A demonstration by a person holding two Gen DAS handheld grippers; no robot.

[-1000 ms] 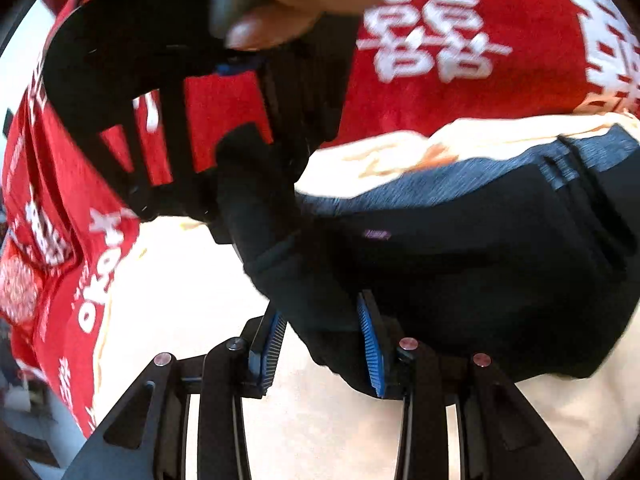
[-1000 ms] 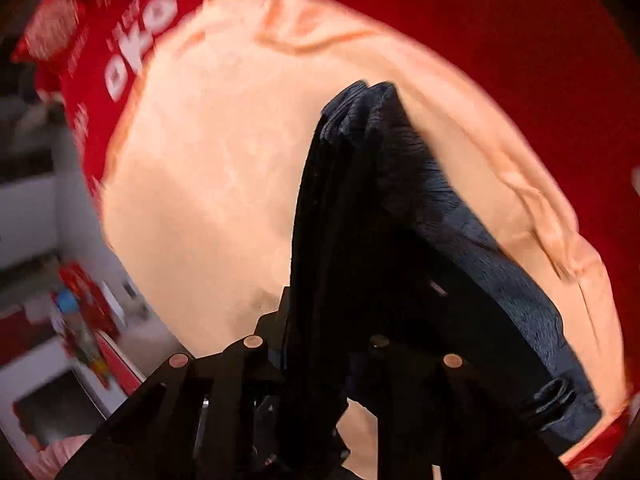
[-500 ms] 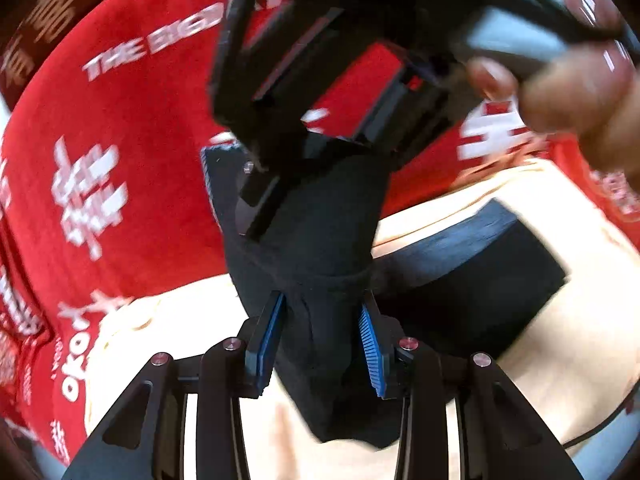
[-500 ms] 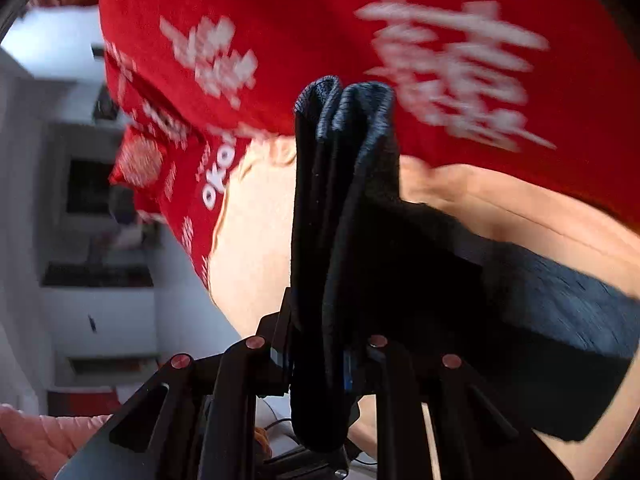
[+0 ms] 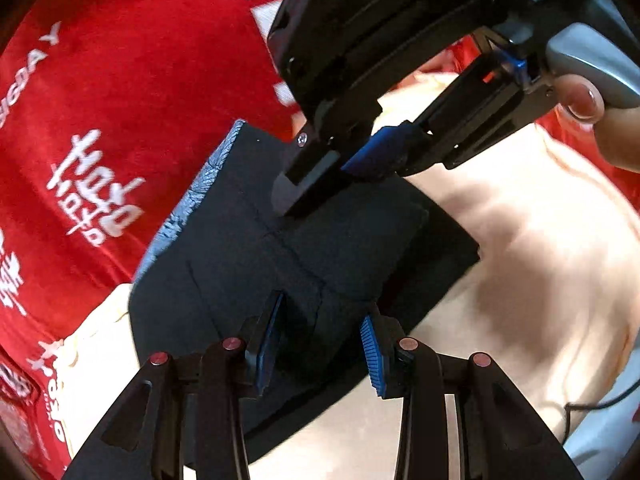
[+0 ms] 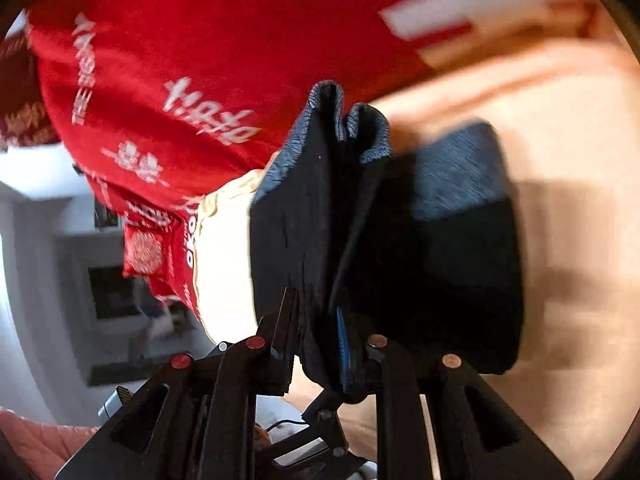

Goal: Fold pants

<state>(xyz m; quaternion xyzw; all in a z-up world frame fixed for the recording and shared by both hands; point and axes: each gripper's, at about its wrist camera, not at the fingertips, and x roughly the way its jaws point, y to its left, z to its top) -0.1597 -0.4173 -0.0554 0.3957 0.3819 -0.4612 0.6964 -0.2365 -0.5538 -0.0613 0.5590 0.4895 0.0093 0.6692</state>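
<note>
The dark navy pants (image 5: pixel 320 248) lie folded into a thick block on the cream and red cloth. My left gripper (image 5: pixel 320 344) has its blue pads around a fold of the pants' near edge. My right gripper (image 6: pixel 320 344) is shut on a bunch of the pants (image 6: pixel 400 248), whose layers stand up between its fingers. In the left wrist view the right gripper (image 5: pixel 340 164) comes in from above and pinches the far part of the fold.
A red cloth with white lettering (image 5: pixel 120 120) and a cream panel (image 5: pixel 540 240) covers the surface. A cable (image 5: pixel 600 404) runs at the right edge. A room with white furniture (image 6: pixel 48 280) shows left in the right wrist view.
Both grippers have swung the held pants end over and down onto the rest of the pants. The fold now lies nearly flat; both grippers still hold it.
</note>
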